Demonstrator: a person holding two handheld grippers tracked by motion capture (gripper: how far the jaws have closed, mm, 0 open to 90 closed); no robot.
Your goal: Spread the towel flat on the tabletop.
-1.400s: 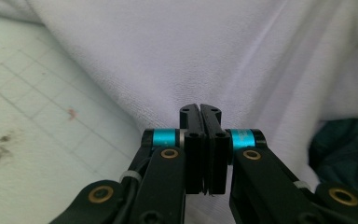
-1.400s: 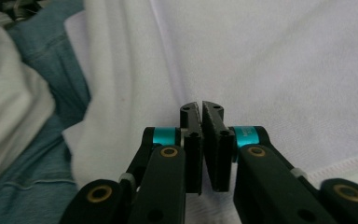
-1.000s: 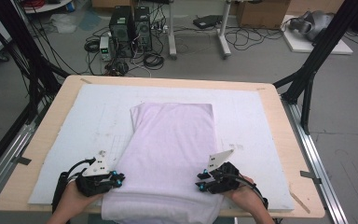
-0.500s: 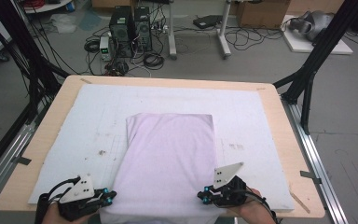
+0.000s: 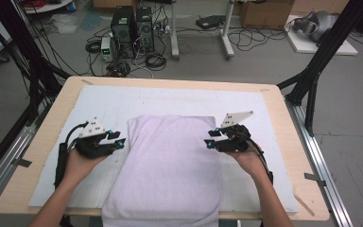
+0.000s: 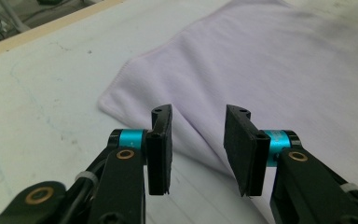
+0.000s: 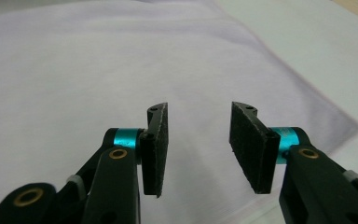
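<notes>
A lilac cloth [image 5: 172, 165] lies flat down the middle of the white mat [image 5: 179, 97], and its near end hangs over the table's front edge. My left gripper [image 5: 119, 142] hovers at the cloth's left edge, my right gripper [image 5: 210, 140] at its right edge. Both point inward at mid-length. In the left gripper view, the left gripper [image 6: 198, 114] is open above the cloth's [image 6: 270, 60] edge. In the right gripper view, the right gripper [image 7: 198, 109] is open over the cloth [image 7: 121, 56]. The jaws of both have just been opening, with nothing between them.
The wooden table [image 5: 283, 123] shows around the mat. Black frame poles [image 5: 321, 52] rise at the back left and back right. Computer towers [image 5: 132, 26] and cables lie on the floor behind the table.
The cloth slid toward the front edge while both grippers were shut at its near end. Both grippers have since let go, opened, and moved up and forward to the cloth's sides.
</notes>
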